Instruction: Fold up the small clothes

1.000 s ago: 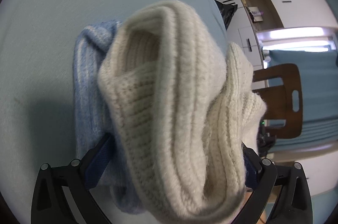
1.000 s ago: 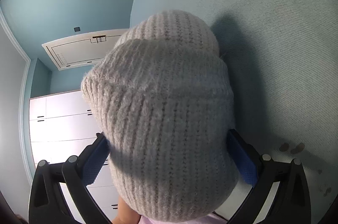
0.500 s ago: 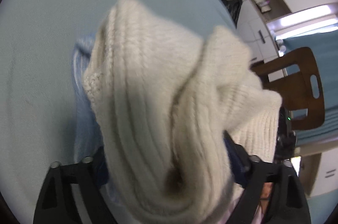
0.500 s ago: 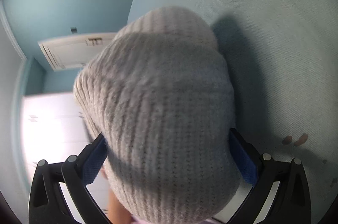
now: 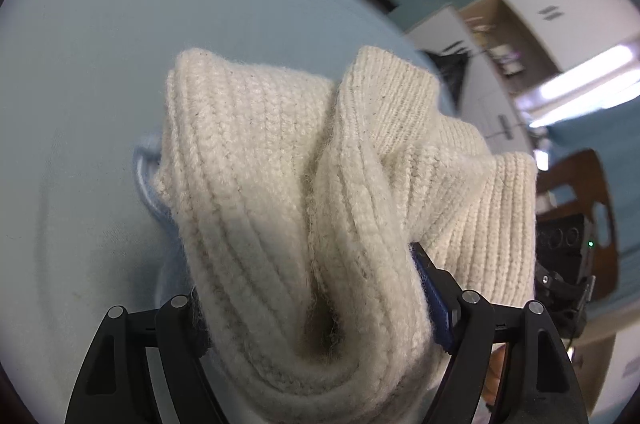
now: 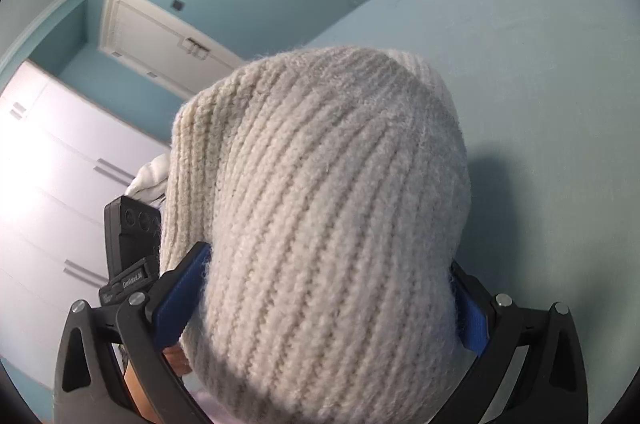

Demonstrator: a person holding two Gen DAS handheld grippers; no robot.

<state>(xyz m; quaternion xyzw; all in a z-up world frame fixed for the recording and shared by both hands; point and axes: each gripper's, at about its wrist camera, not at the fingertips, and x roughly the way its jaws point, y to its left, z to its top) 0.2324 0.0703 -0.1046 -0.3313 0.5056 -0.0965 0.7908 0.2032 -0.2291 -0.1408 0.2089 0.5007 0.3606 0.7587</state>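
A cream ribbed knitted hat (image 5: 260,164) hangs bunched between both grippers, lifted off the pale blue cloth surface (image 5: 80,64). My left gripper (image 5: 308,276) is shut on one thick fold of it; the blue right pad presses into the knit and the left pad is buried in wool. My right gripper (image 6: 328,256) is shut on the hat's rounded other end (image 6: 328,164), with blue pads pressing on both sides. A sliver of a light blue knitted piece (image 5: 148,176) lies on the surface behind the hat, mostly hidden.
The pale blue surface (image 6: 540,64) spreads wide beyond the hat. A brown wooden chair (image 5: 600,192) and white cabinets (image 5: 560,8) stand past its edge. The left gripper's black body (image 6: 128,236) shows beside the hat. A white door (image 6: 152,32) and wardrobe (image 6: 40,184) lie behind.
Both grippers have risen with the cream hat, and the right one has rolled. The left jaws have narrowed onto the knit. The light blue piece is now almost fully covered.
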